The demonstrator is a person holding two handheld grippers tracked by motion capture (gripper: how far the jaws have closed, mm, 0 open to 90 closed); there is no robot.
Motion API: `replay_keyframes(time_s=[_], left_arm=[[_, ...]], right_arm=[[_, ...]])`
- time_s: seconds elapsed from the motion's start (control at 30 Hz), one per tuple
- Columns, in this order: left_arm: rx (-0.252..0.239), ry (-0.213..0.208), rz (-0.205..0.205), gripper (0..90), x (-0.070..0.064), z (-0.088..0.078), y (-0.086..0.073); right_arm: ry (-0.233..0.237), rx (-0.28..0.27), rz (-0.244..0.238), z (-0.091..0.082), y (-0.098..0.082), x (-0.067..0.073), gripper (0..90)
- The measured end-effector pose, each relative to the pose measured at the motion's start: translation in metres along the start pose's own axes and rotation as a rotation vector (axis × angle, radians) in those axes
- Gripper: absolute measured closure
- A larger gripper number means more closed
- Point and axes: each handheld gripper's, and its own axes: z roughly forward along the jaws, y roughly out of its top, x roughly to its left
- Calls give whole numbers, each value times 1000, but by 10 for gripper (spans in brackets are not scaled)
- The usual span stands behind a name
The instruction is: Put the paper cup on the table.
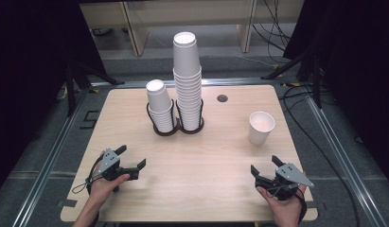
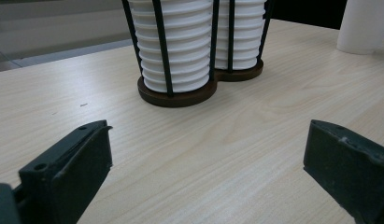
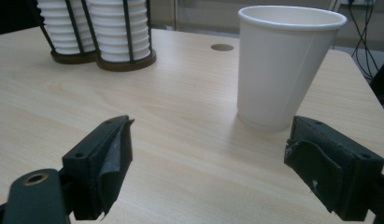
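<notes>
Both tongs wide, empty: left tongs [image 1: 133, 158] and right tongs [image 1: 264, 164] near front table edge [image 1: 182, 220]; single cup [image 1: 261, 127] near right edge.

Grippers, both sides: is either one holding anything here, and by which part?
Nothing is held. The left gripper and right gripper are both open above the table, jaws empty; the single cup stands untouched.

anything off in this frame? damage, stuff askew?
Yes: the pad on the right gripper's fingers looks torn and peeling, with loose, ragged edges. One single cup stands upright, apart from the two stacks in the holder. Nothing spilled.
</notes>
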Motion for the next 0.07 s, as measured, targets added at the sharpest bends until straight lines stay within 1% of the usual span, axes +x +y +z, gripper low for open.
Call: replay_keyframes(time_s=[0.03,0.07], left_arm=[[-1,0,0,7,0,0,0],[-13,-4,-3,7,0,1,0]], right_arm=[[-10,-15,-7,1,-1,-1,150],[-24,-22,-20,1,-1,-3,150]])
